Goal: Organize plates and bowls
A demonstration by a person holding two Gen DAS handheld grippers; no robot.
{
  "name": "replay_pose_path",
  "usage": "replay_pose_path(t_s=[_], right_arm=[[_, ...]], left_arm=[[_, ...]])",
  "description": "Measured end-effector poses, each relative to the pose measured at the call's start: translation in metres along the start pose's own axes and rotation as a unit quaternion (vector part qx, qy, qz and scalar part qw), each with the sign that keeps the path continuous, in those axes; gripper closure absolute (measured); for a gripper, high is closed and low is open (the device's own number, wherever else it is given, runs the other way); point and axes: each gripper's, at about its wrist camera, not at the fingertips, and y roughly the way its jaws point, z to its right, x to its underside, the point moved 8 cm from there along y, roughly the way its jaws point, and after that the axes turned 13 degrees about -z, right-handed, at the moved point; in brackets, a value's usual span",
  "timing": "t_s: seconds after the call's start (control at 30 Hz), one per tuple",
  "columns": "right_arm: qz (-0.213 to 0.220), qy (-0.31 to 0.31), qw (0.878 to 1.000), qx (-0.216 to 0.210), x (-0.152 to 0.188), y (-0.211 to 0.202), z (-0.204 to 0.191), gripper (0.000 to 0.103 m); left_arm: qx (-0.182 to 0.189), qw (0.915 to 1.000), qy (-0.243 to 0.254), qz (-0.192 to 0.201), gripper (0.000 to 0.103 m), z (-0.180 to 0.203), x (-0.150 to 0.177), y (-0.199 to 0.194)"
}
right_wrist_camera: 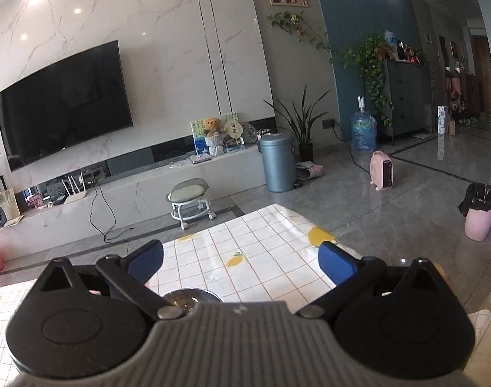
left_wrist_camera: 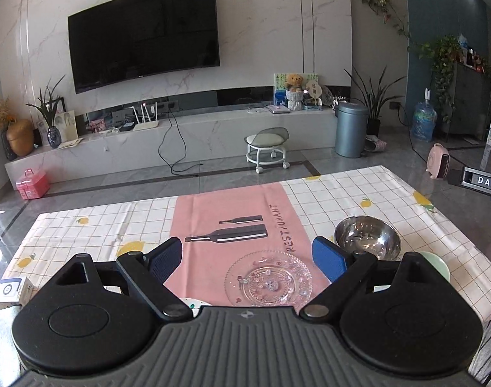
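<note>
One glass plate [left_wrist_camera: 268, 280], clear and patterned, lies flat on the near end of the pink mat [left_wrist_camera: 232, 213], which serves here as landmark. One steel bowl [left_wrist_camera: 368, 238] stands just right of the mat on the checked tablecloth [left_wrist_camera: 358, 193]; its rim also shows low in the right wrist view [right_wrist_camera: 191, 296]. One pale green dish [left_wrist_camera: 437, 264] sits right of the mat, nearer than the steel bowl and partly hidden. One white dish edge [left_wrist_camera: 194, 304] peeks out at the mat's near left corner; what kind cannot be told. One small white box [left_wrist_camera: 12, 290] rests far left of the mat.

Two tongs: left gripper [left_wrist_camera: 248, 256] released, jaws wide, poised above the glass plate without touching; right gripper [right_wrist_camera: 242, 262] likewise spread, nothing between.

Beyond the mat: one television [left_wrist_camera: 142, 35], one wheeled stool [left_wrist_camera: 267, 148], one grey bin [left_wrist_camera: 351, 129].
</note>
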Motion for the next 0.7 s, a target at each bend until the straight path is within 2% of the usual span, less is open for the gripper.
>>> replay_pose_path(t_s=[0.13, 0.2, 0.4, 0.57, 0.7], right_arm=[[-0.062, 0.013, 0.997, -0.046, 0.002, 0.024, -0.002, 0.003], [-0.082, 0.001, 0.995, -0.051, 0.001, 0.034, -0.007, 0.003], [-0.108, -0.019, 0.993, -0.044, -0.007, 0.060, -0.012, 0.003], [-0.122, -0.037, 0.991, -0.033, -0.015, 0.081, -0.012, 0.003], [-0.128, -0.032, 0.991, -0.037, -0.004, 0.093, -0.002, 0.003]], left_arm=[[0.013, 0.9996, 0.018, -0.020, 0.000, 0.014, -0.008, 0.013], [0.017, 0.9990, 0.029, -0.031, 0.000, 0.021, -0.010, 0.019], [0.037, 0.9959, 0.045, -0.068, 0.000, 0.042, -0.020, 0.043], [0.081, 0.9897, 0.010, -0.117, 0.000, 0.057, -0.029, 0.075], [0.084, 0.9878, -0.004, -0.131, 0.000, 0.067, -0.030, 0.096]])
